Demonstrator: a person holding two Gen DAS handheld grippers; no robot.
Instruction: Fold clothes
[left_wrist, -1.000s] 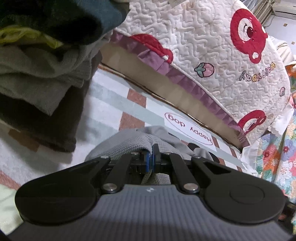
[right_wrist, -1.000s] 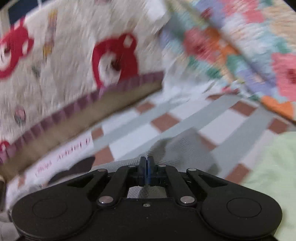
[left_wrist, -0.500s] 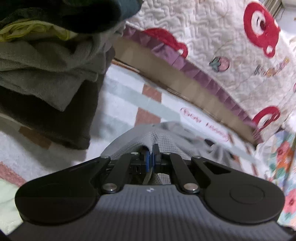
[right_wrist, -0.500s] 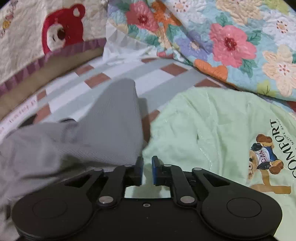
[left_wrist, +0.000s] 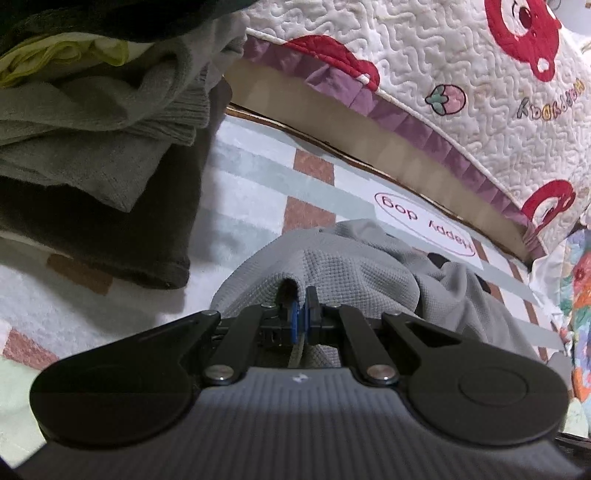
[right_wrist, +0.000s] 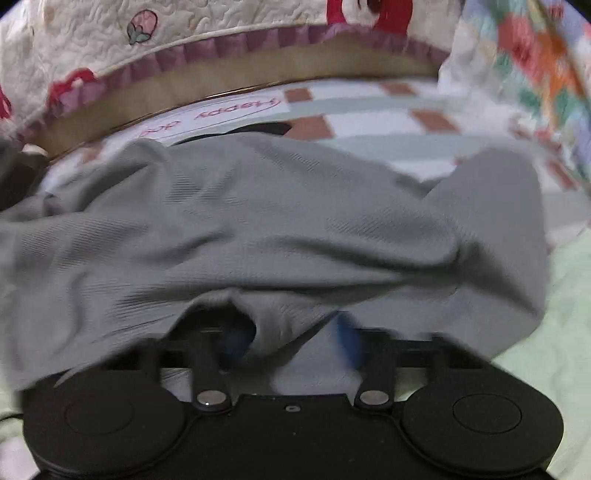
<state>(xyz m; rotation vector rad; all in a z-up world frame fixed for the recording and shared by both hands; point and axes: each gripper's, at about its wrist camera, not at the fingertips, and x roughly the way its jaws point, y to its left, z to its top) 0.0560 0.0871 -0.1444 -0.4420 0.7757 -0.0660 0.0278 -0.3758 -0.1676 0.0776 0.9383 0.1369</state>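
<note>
A grey waffle-knit garment (left_wrist: 351, 269) lies crumpled on the checked blanket (left_wrist: 258, 177). My left gripper (left_wrist: 300, 314) is shut on one edge of it, and the cloth hangs down between the blue pads. In the right wrist view the same grey garment (right_wrist: 258, 221) spreads across the middle, blurred by motion. My right gripper (right_wrist: 291, 341) sits at its near edge with the blue pads (right_wrist: 349, 343) still well apart. Its jaws are closing, with a fold of the grey cloth between them.
A stack of folded clothes (left_wrist: 92, 147) stands at the left. A quilted cover with red bears (left_wrist: 443, 74) runs along the far side. A floral quilt (right_wrist: 535, 55) lies at the right, and a pale green garment (right_wrist: 565, 332) lies under the grey one.
My right gripper let go of the grey corner, swung over the pale green garment, then came down at the grey garment's near edge with jaws wider apart. My left gripper kept its grip.
</note>
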